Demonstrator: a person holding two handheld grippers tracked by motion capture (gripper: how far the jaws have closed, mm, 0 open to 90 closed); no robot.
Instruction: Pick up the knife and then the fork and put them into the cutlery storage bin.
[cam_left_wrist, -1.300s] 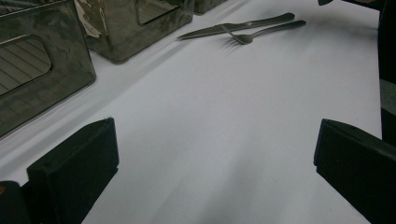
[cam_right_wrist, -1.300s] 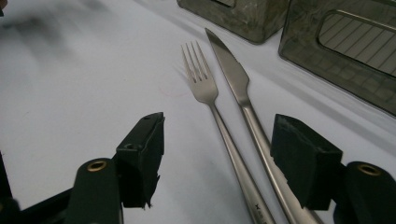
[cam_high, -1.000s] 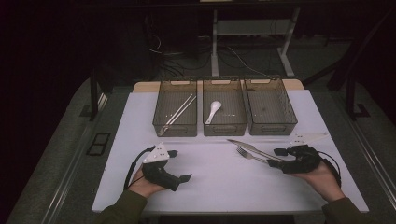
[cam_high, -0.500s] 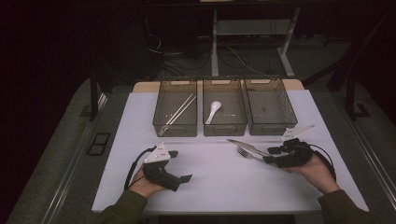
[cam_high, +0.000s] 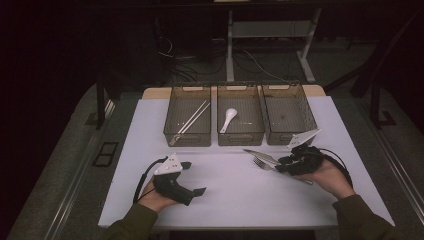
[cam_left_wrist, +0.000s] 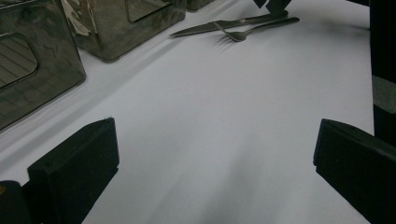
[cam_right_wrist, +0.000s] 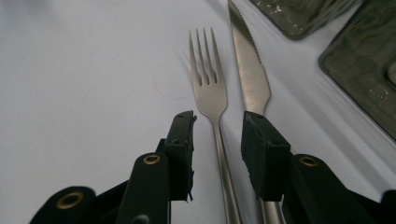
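A steel fork (cam_right_wrist: 208, 88) and a steel knife (cam_right_wrist: 250, 70) lie side by side on the white table cover, right of centre in the high view (fork (cam_high: 260, 163), knife (cam_high: 260, 155)). My right gripper (cam_right_wrist: 217, 135) lies low over their handles. Its jaws have just been closing and now straddle the fork's handle with a small gap on each side. The right pad (cam_right_wrist: 261, 149) sits over the knife's handle. From above the right gripper (cam_high: 283, 165) points left. My left gripper (cam_high: 194, 178) rests on the cover at the front left, and its jaws (cam_left_wrist: 215, 154) stand wide open on nothing.
Three clear bins stand in a row at the back. The left bin (cam_high: 170, 131) holds chopsticks (cam_high: 190, 121), the middle bin (cam_high: 241, 137) a white spoon (cam_high: 229, 119), and the right bin (cam_high: 305, 131) looks bare. The table's edges drop to a dark floor.
My right hand has slid left along the table onto the fork and knife handles, and its jaws have narrowed around the fork's handle. The left hand has stayed put.
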